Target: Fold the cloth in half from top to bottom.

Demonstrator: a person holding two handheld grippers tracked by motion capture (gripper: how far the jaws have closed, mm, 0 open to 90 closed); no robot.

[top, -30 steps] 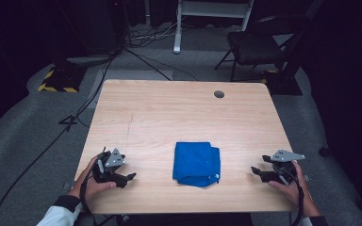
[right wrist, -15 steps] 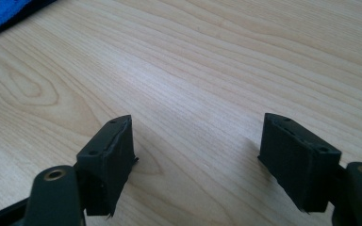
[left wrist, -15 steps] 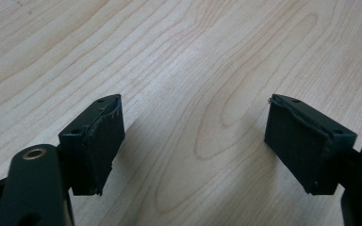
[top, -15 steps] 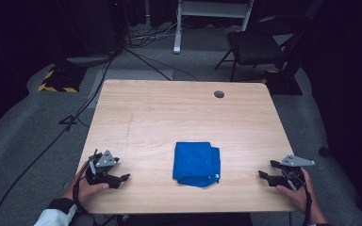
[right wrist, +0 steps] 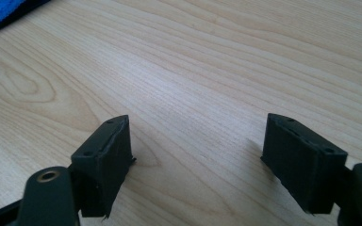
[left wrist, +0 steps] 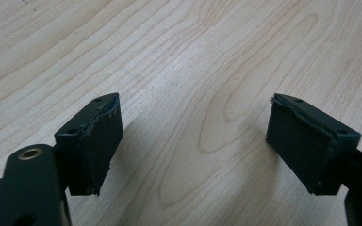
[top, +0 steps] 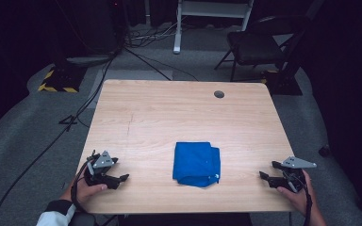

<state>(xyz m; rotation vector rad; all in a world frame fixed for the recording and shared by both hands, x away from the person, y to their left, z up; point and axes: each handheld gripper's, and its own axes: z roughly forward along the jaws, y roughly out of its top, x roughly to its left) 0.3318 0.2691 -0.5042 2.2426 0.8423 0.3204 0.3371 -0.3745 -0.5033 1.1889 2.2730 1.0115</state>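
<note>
Blue cloth (top: 196,163), apparently folded, lies between wide-open left gripper (top: 115,173) and right gripper (top: 267,171).

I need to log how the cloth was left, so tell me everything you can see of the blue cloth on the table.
The blue cloth is a bright blue fabric folded into a thick, roughly square bundle with layered edges along its right side and rounded, slightly uneven corners at the near edge. It lies flat on the wooden table, near the front edge and about midway between the left gripper and the right gripper. Neither gripper touches it; both stand open, apart from it. One corner of it shows in the right gripper view.
</note>
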